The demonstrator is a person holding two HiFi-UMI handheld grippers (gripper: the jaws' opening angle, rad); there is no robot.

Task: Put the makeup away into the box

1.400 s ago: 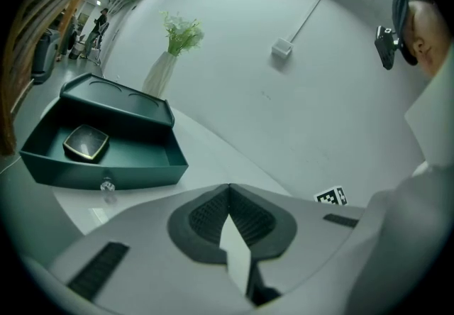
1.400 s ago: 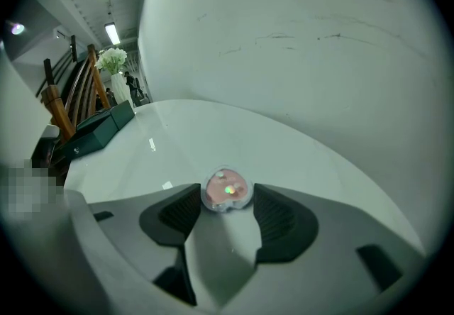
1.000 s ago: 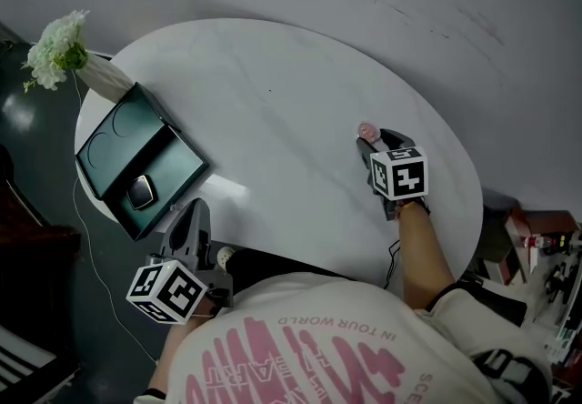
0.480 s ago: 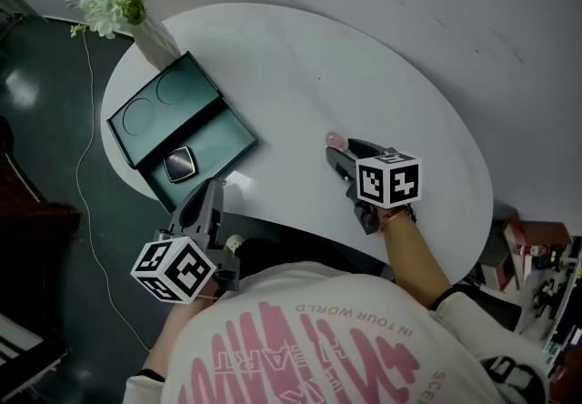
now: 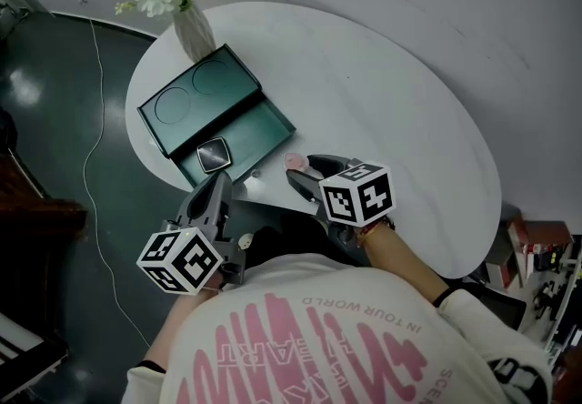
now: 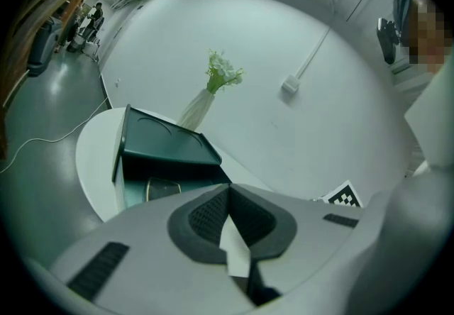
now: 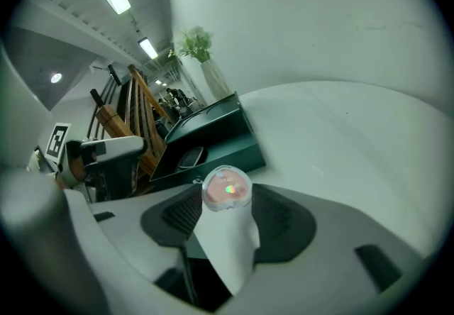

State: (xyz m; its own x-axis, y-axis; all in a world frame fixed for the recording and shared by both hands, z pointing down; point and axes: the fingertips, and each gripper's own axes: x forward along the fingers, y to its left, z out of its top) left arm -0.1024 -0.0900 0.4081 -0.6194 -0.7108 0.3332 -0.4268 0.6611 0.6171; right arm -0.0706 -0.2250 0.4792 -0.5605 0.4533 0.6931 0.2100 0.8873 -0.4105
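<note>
Just beside dark green open box (image 5: 265, 132), holds small round pink clear-lidded compact (image 5: 294, 160) clamped in right gripper (image 5: 296, 169), not yet inside. Shows dark square compact (image 5: 214, 155) already in box, with left gripper (image 5: 216, 182) empty, jaws together.

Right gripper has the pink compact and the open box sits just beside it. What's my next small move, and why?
Probably shift the right gripper toward the box until the pink compact hangs over the bare end of the tray. The compact is clamped between the fingers but hangs over the table, short of the box's edge. A dark compact takes the tray's other end.
</note>
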